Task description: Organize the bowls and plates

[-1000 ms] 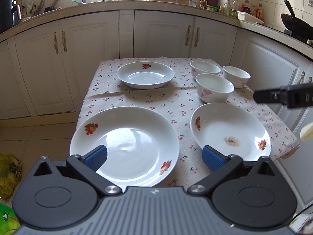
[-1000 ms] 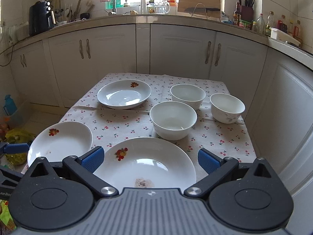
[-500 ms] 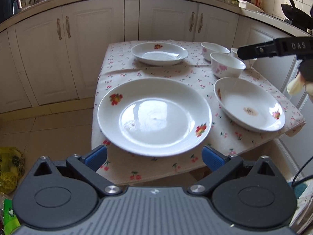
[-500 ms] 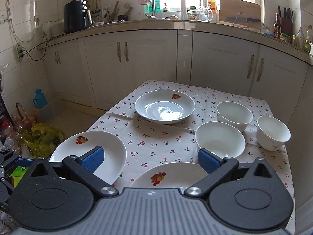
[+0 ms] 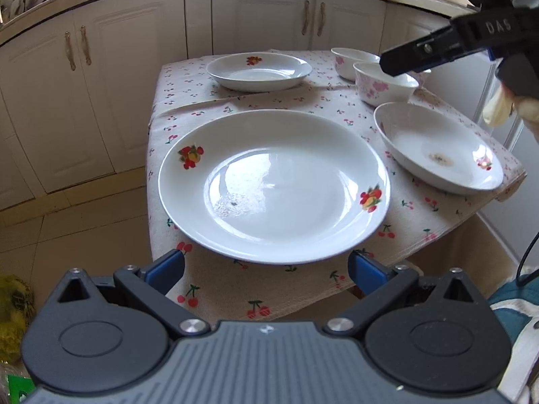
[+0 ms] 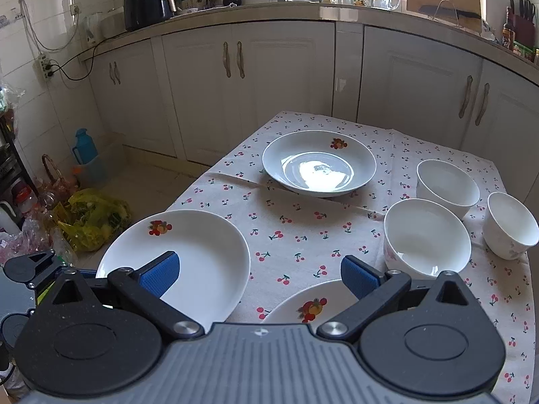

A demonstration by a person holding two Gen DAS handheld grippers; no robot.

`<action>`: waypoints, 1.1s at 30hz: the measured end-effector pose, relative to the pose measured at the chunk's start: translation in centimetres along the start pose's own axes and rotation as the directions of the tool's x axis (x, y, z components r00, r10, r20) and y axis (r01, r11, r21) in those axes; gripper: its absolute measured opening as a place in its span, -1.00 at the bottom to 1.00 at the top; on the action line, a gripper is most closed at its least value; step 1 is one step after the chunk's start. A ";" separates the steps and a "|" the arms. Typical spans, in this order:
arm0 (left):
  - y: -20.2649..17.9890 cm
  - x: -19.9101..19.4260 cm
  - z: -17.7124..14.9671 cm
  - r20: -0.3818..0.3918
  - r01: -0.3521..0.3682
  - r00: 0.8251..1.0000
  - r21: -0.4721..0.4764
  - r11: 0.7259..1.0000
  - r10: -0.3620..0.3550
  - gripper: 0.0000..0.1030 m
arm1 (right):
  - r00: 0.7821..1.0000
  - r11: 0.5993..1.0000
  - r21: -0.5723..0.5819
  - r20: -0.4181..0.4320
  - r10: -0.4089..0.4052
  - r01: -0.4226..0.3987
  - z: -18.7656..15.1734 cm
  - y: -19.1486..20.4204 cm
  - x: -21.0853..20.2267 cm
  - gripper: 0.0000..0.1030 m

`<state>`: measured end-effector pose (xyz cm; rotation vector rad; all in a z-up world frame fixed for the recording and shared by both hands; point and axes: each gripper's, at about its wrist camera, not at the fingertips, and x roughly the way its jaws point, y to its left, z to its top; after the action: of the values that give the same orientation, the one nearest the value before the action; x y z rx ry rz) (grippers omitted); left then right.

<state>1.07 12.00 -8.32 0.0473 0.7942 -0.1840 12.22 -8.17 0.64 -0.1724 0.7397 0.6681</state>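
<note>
Left wrist view: left tongs [image 5: 266,267] gaping wide, gripping nothing, hovering short of the large plate [image 5: 274,185] sitting at the table [image 5: 235,286] edge. Right wrist view: right tongs [image 6: 259,274] spread wide, empty, hanging above the stained plate [image 6: 303,306]; three bowls [image 6: 426,235] sitting right.

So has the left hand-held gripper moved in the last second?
Yes. The left hand-held gripper has pulled back: the table's near edge, hidden earlier, now shows beyond its fingertips.
</note>
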 end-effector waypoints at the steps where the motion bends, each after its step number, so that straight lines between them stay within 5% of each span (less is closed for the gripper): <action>1: 0.1 0.4 0.0 -0.006 0.011 1.000 -0.004 1.000 -0.011 0.99 | 1.000 1.000 0.003 -0.004 0.002 -0.002 0.1 0.0 0.2 1.00; 33: 0.7 1.5 0.2 0.018 0.044 0.999 0.051 0.998 -0.045 0.99 | 0.982 0.991 -0.056 -0.147 0.116 -0.126 1.1 0.8 5.2 1.00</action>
<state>2.39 12.44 -9.25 0.0754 0.7719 -0.2460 15.13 -4.51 -1.94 -0.2378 0.8719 0.8022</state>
